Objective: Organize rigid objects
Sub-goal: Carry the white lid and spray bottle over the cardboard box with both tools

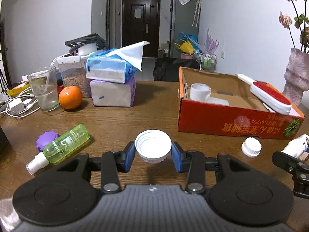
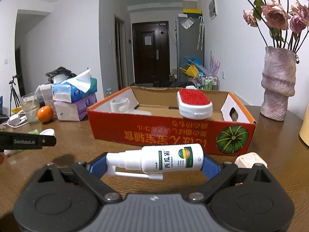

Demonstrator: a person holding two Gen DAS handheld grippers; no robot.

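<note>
Clamping one item in each gripper, in front of the red cardboard box (image 1: pixel 227 123).

Lying well left of the box on the wooden table (image 1: pixel 119 119): green spray bottle (image 1: pixel 63 145) on its side, touching a purple cap (image 1: pixel 45 140). Pinching a wide white lid (image 1: pixel 153 147) between the blue pads (image 1: pixel 128 155) of the left gripper (image 1: pixel 153 154), open side up, raised above the tabletop, left of the box's front corner. Sitting loose near the box's front wall: small ribbed white cap (image 1: pixel 251 147). Gripping a white spray bottle (image 2: pixel 164 159) crosswise in the right gripper (image 2: pixel 154 164), nozzle pointing left, just before the box's front wall. Resting inside the box: white cylinder piece (image 2: pixel 119 104) left, red-faced lint brush (image 2: pixel 194 102) right.
</note>
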